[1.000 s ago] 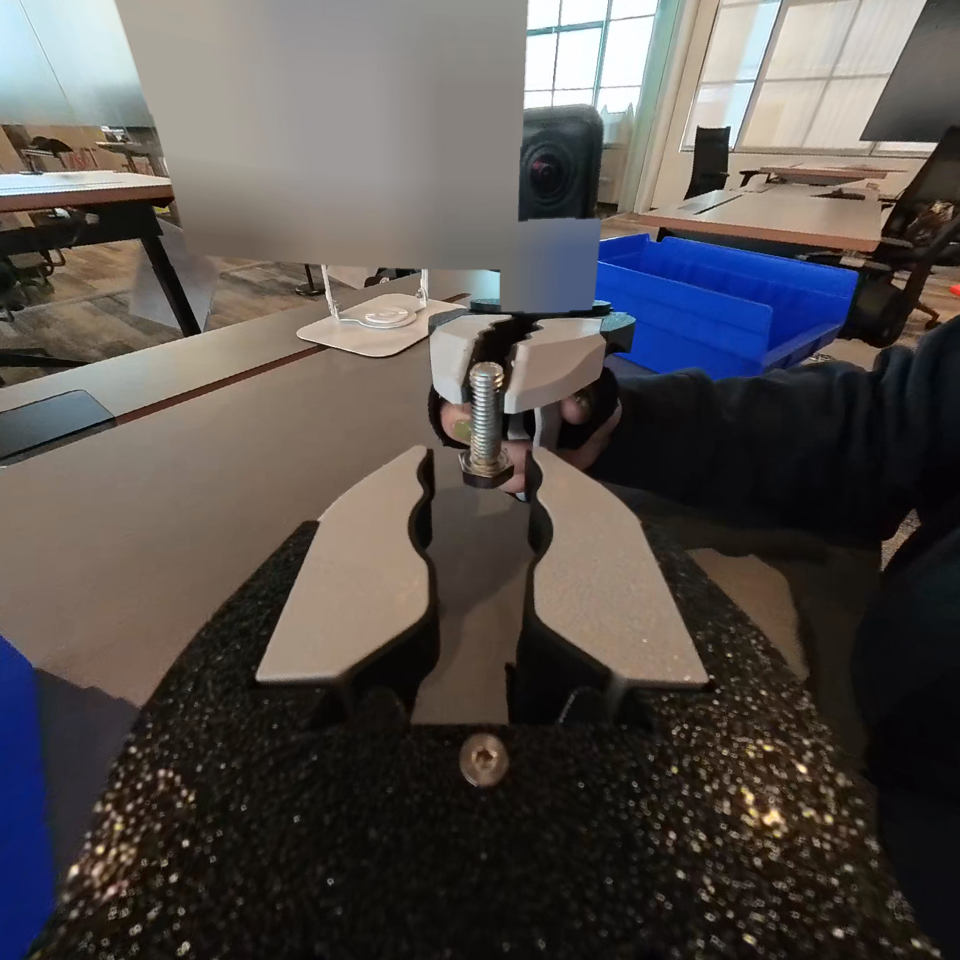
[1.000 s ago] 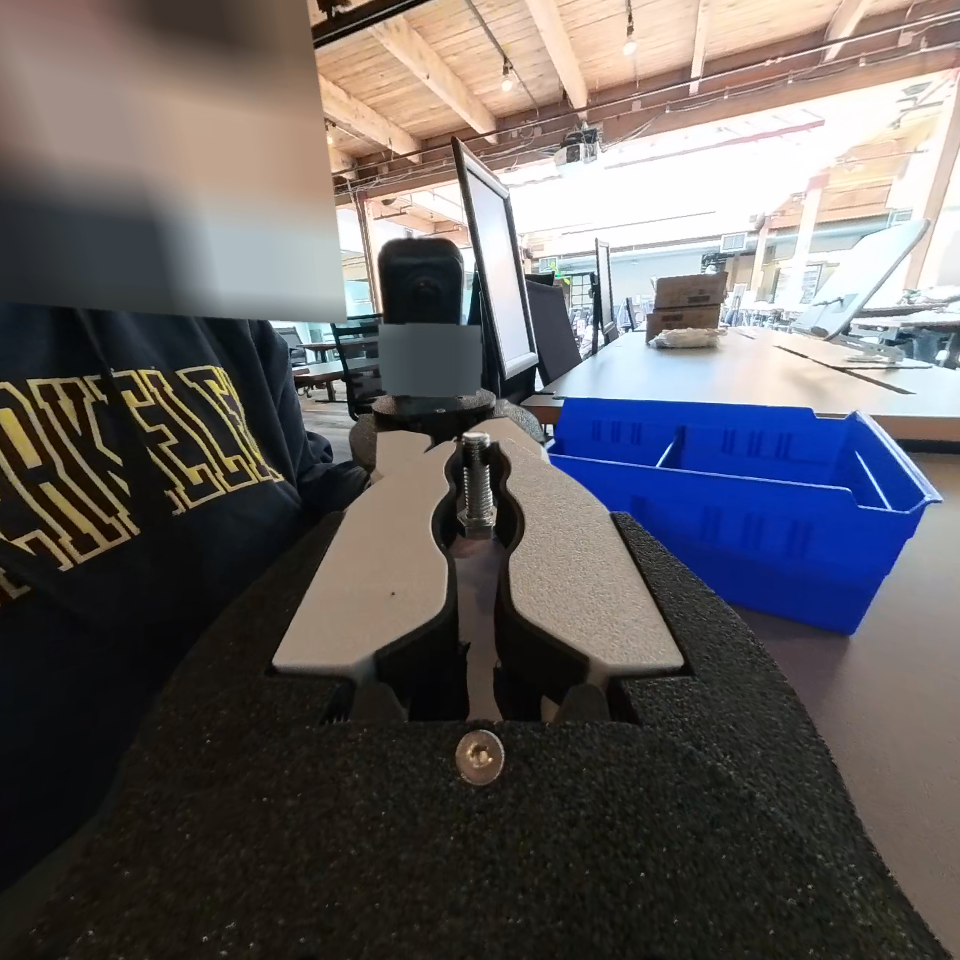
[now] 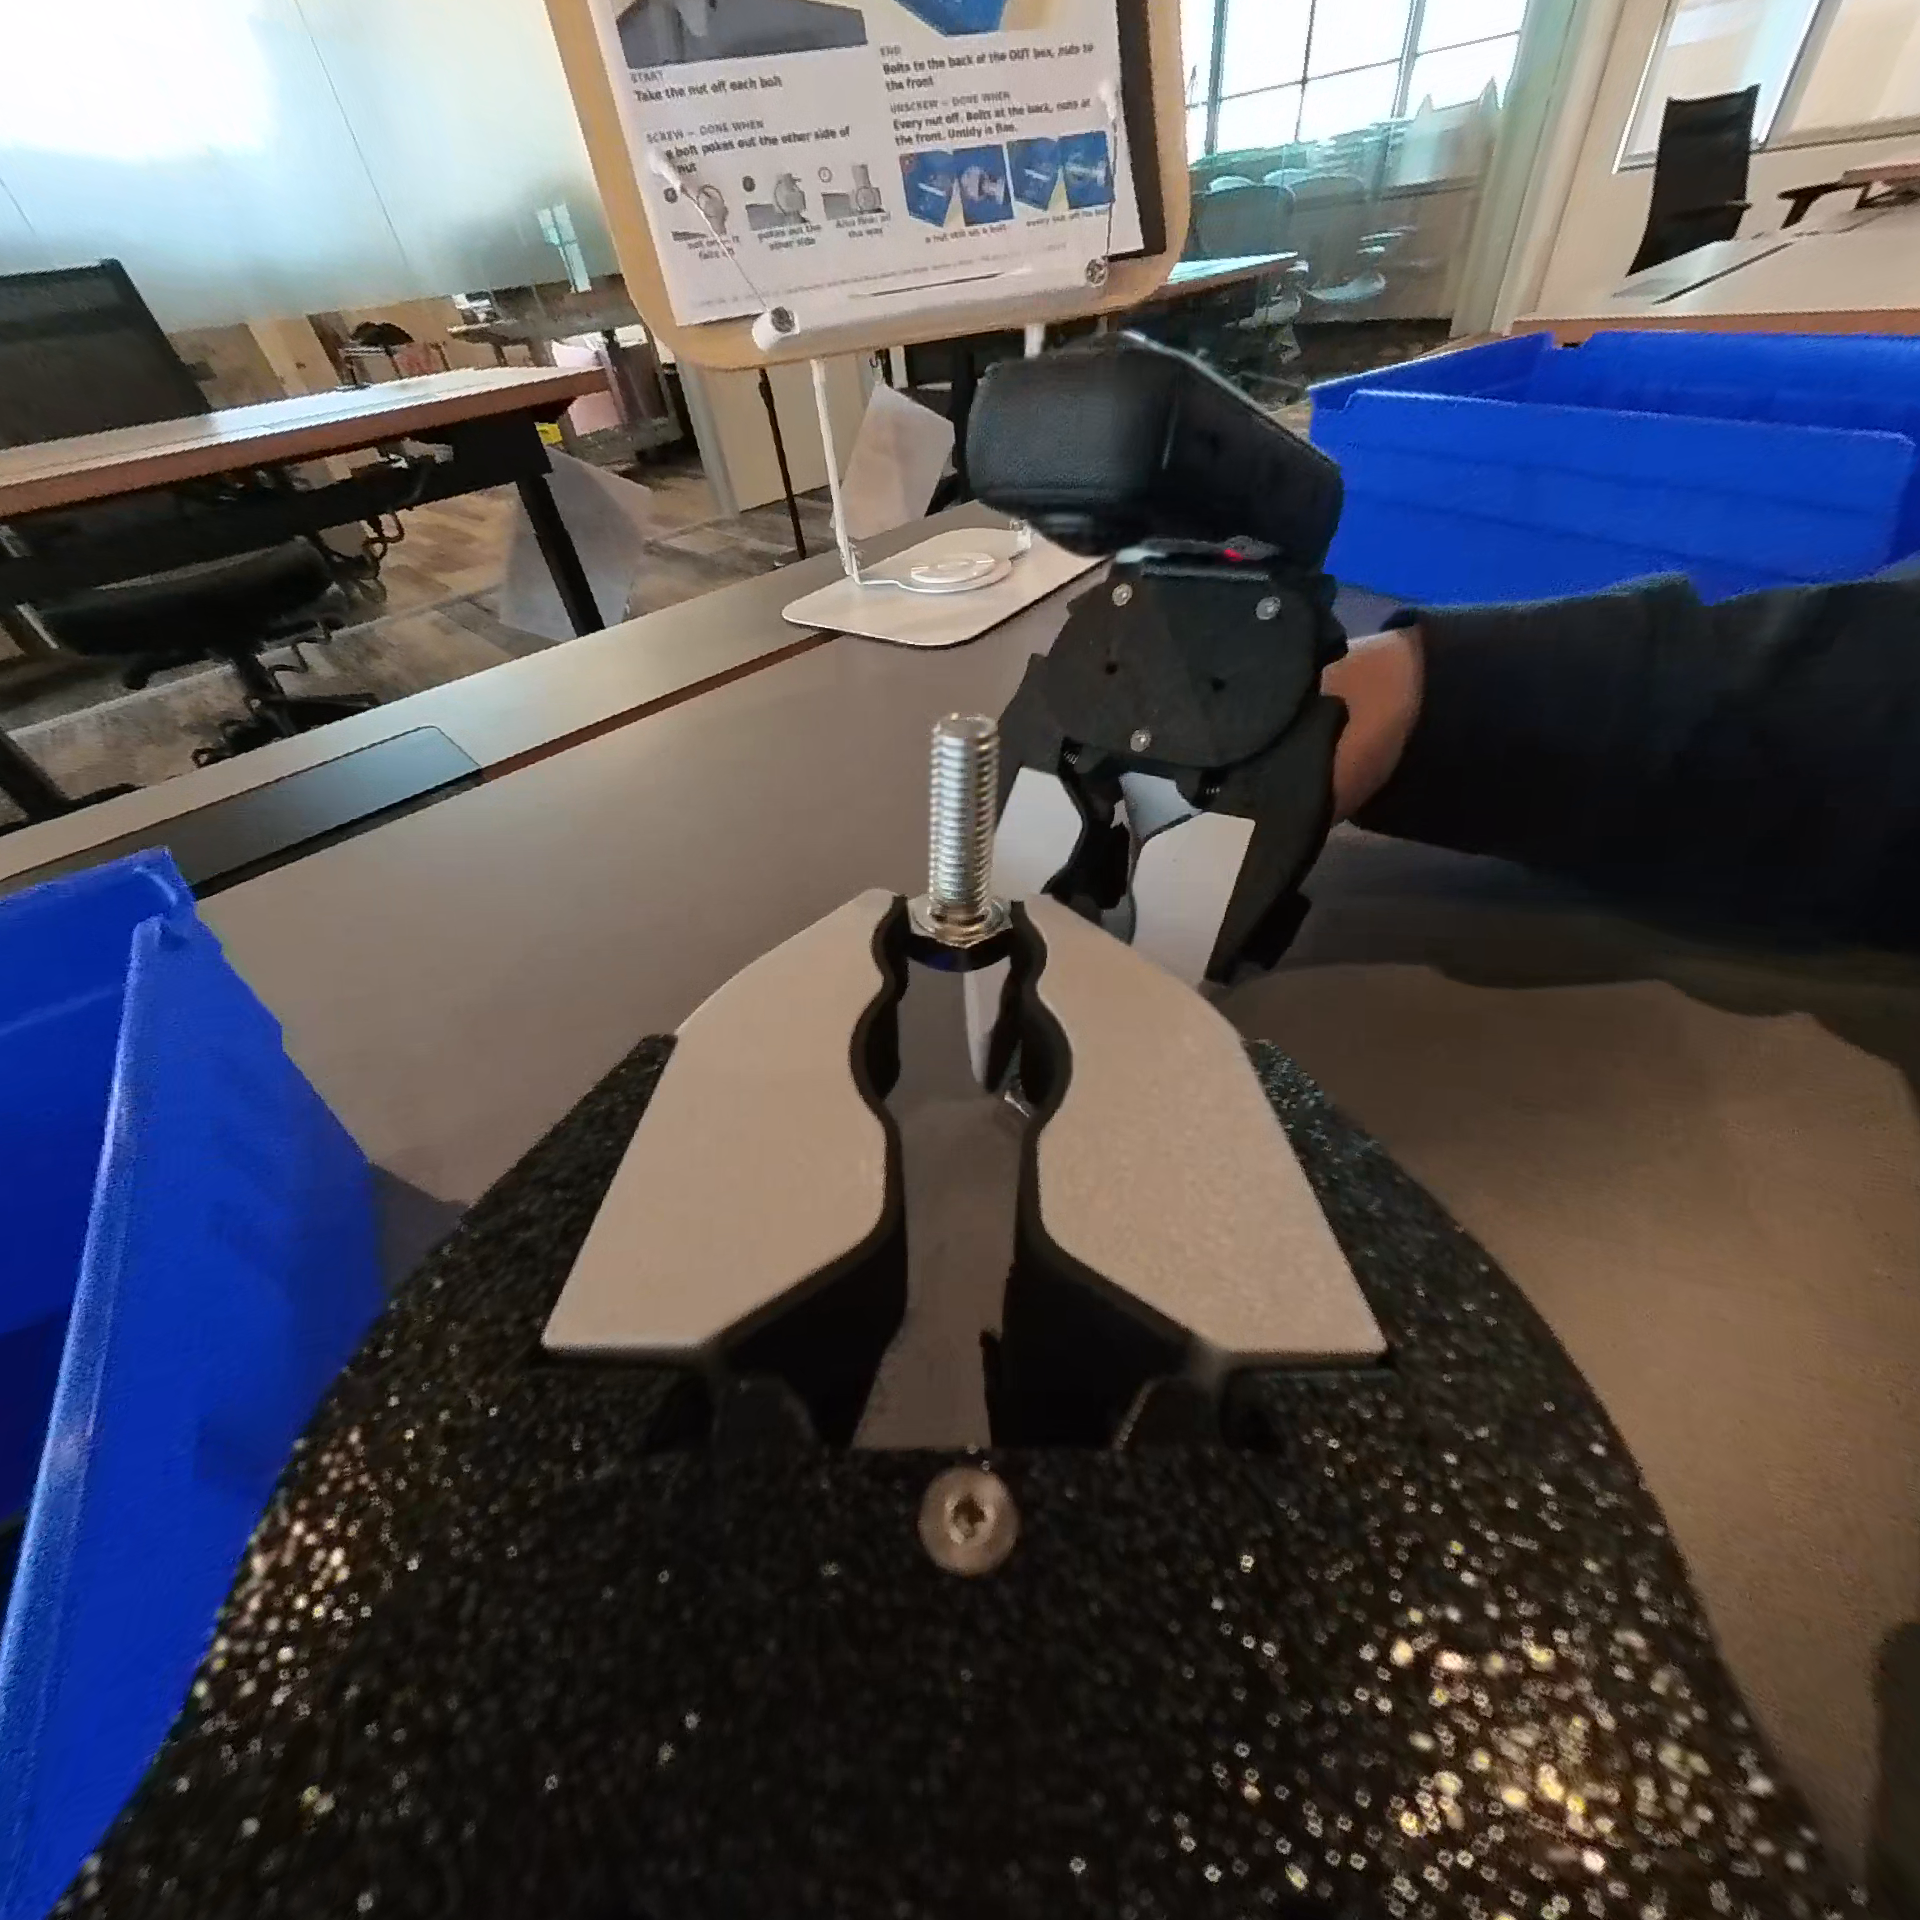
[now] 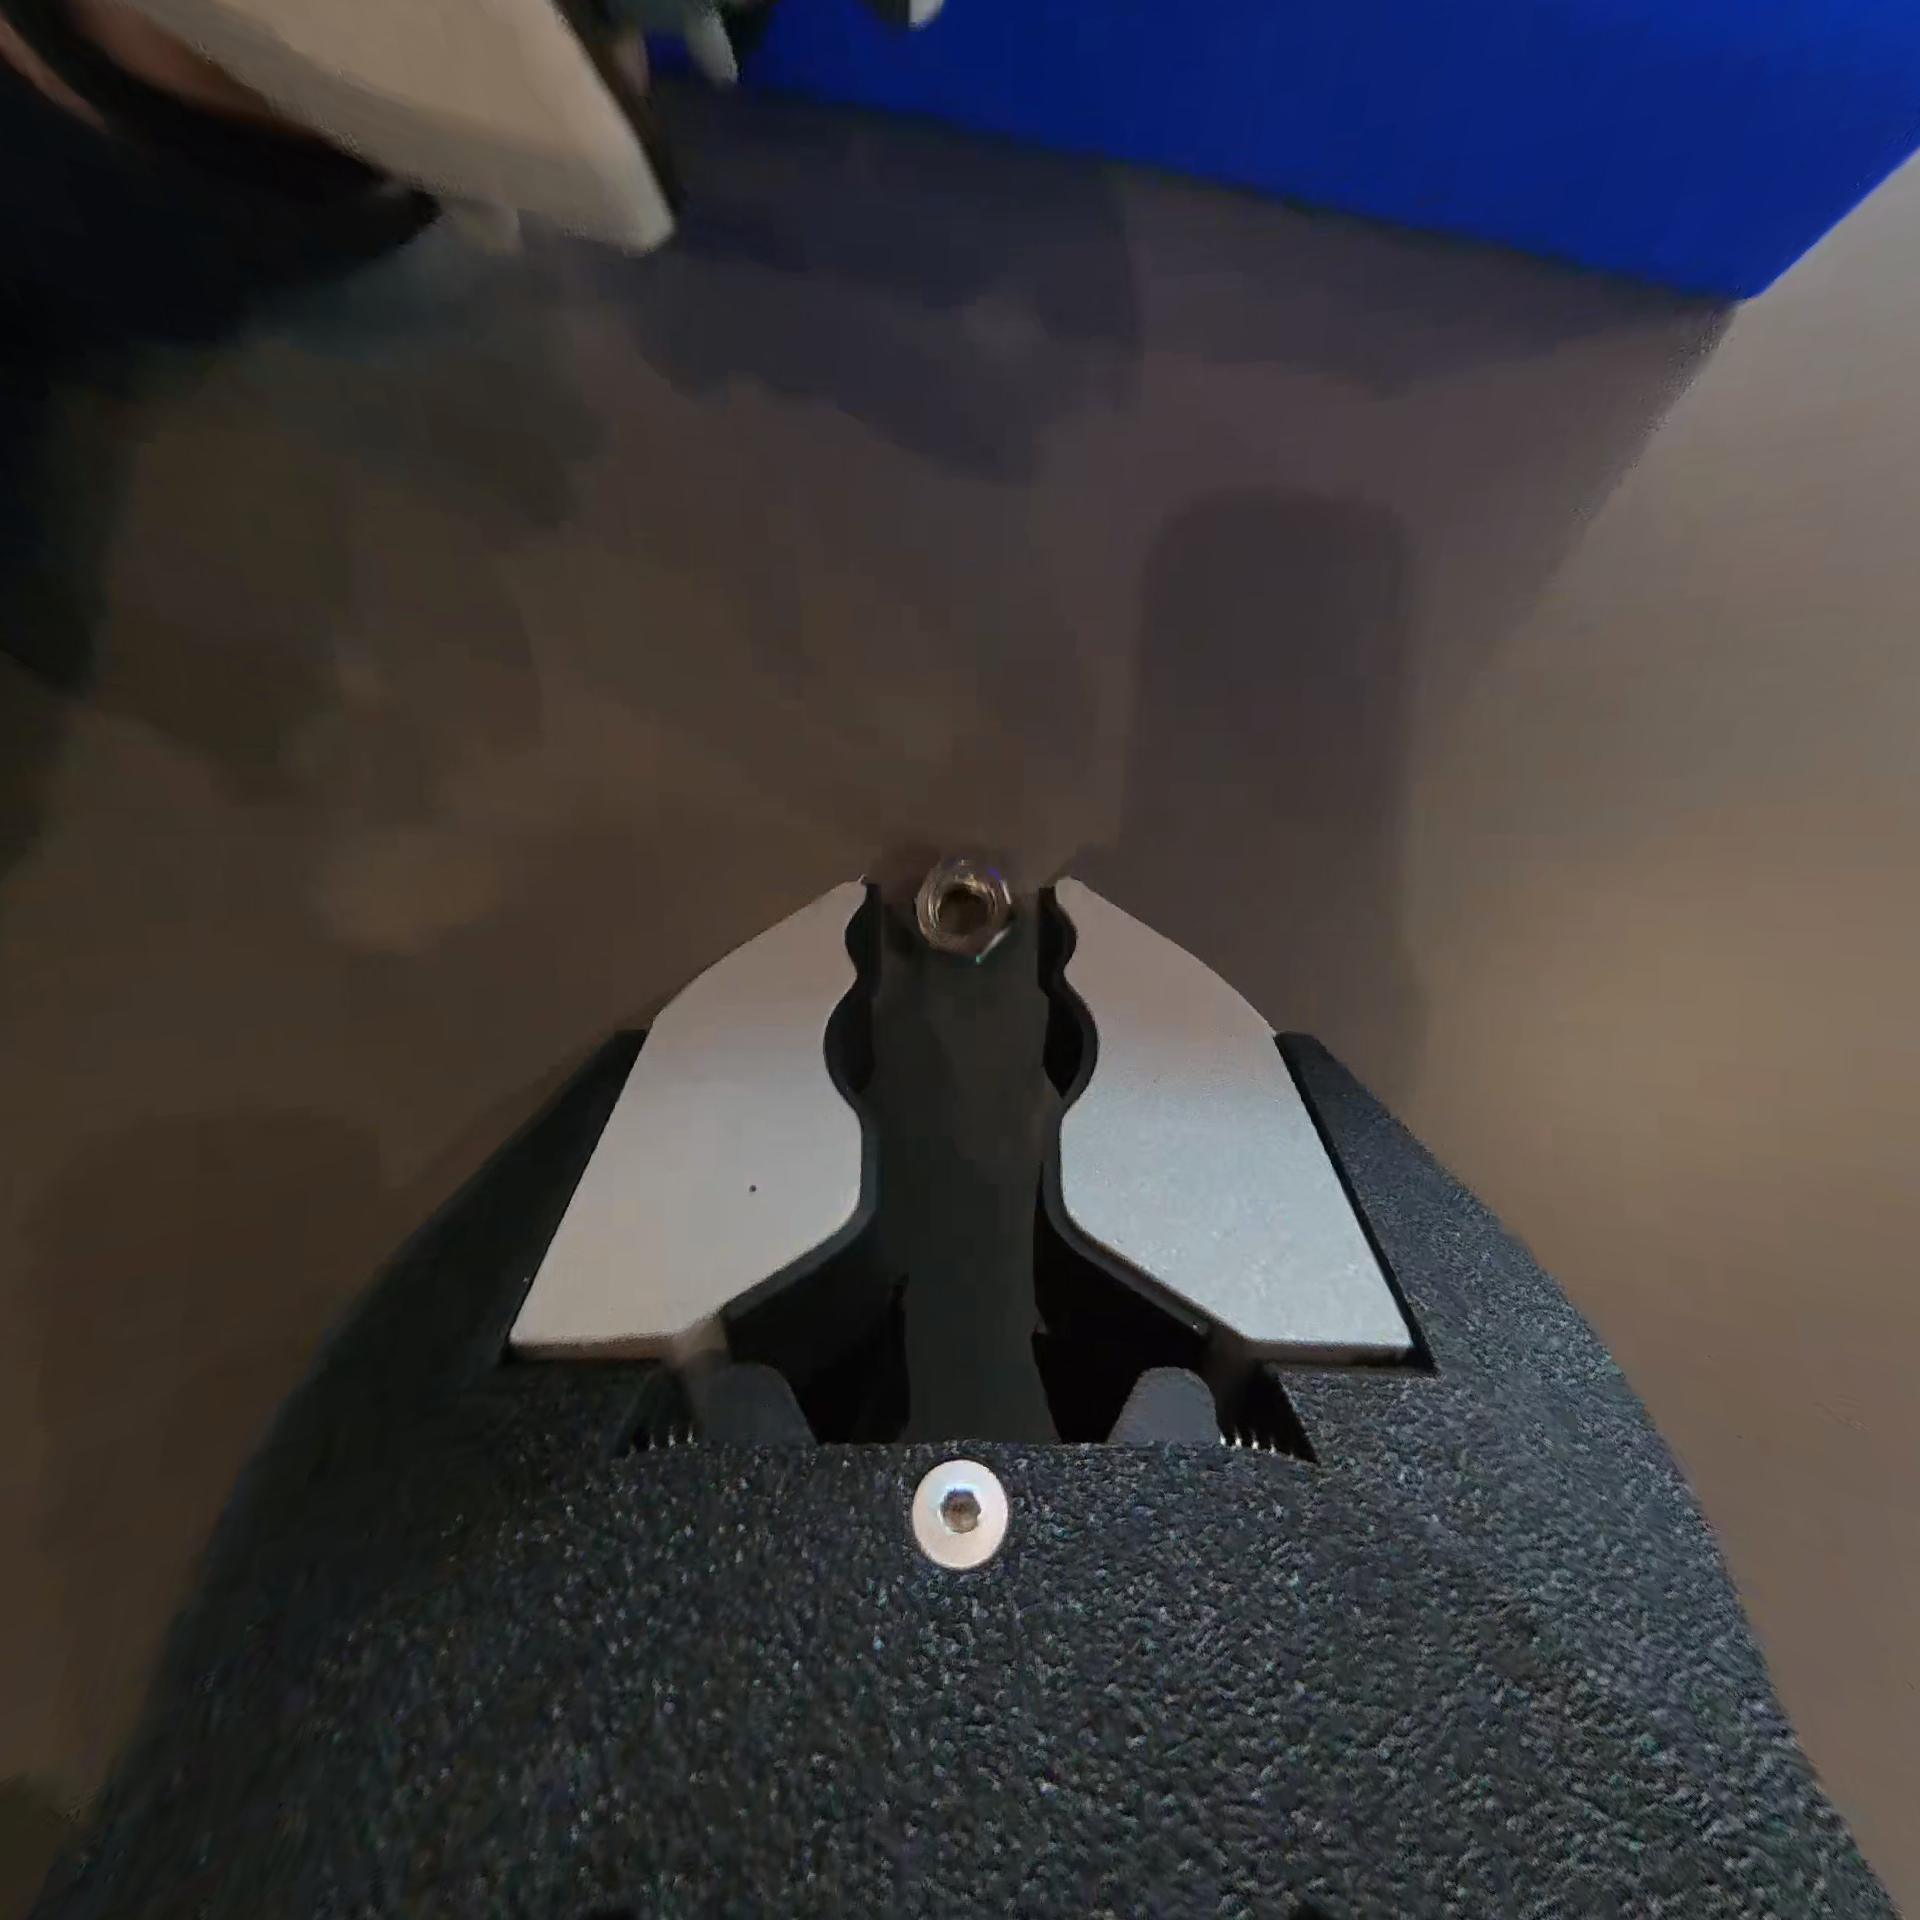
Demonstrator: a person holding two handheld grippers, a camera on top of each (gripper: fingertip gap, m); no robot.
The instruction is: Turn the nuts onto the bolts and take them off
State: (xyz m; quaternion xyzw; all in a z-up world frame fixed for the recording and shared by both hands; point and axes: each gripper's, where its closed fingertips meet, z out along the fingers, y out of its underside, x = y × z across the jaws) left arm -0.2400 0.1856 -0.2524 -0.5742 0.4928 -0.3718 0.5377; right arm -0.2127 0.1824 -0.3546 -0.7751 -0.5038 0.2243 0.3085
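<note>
My left gripper is shut on the head of a silver bolt, which stands upright with its bare thread pointing up. My right gripper is shut on a small silver nut at its fingertips and points down at the brown table, close above it. In the left wrist view the right gripper hangs just right of and behind the bolt, apart from it, held by a hand in a dark sleeve. The right wrist view is blurred.
A blue bin stands close at my left and another blue bin at the back right, also showing in the right wrist view. A sign on a clear stand stands at the table's far edge. One gripper's finger ends stand about 10 cm off the other's.
The nut has come off the bolt. My right gripper has swung away to the right and turned down toward the table with the nut. My left gripper has closed on the bolt head.
</note>
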